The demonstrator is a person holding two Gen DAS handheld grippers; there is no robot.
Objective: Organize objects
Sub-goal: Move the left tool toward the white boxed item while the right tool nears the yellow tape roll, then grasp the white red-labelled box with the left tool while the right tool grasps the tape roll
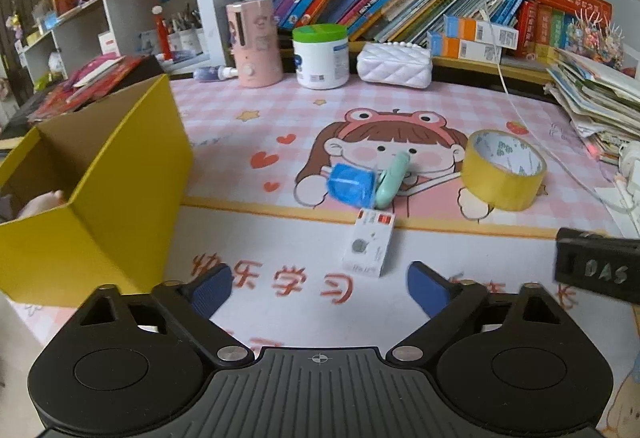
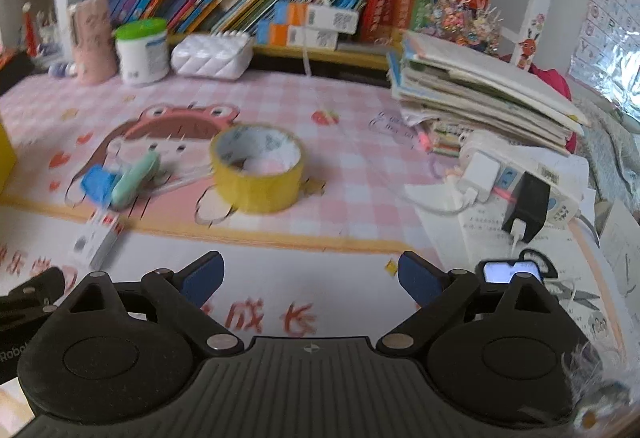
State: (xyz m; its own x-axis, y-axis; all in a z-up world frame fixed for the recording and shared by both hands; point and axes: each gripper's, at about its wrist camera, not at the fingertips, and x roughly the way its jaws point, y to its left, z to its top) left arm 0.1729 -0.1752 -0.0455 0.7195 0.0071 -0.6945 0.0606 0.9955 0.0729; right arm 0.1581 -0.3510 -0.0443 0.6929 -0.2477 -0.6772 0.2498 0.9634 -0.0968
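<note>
both-wise, the left gripper [image 1: 320,288] and right gripper [image 2: 310,278] stand wide apart, holding nothing. just ahead of the left lies a white card [image 1: 369,247]; beyond it a blue packet [image 1: 352,184] touches a mint clip [image 1: 394,180], with the yellow tape roll [image 1: 504,170] to their right. a yellow box [image 1: 120,174] sits left.

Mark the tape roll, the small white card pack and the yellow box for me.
tape roll [image 2: 256,194], right wrist view, yellow outer band.
small white card pack [image 1: 368,248], left wrist view, middle of its face.
yellow box [image 1: 132,174], left wrist view, outer side wall.
</note>
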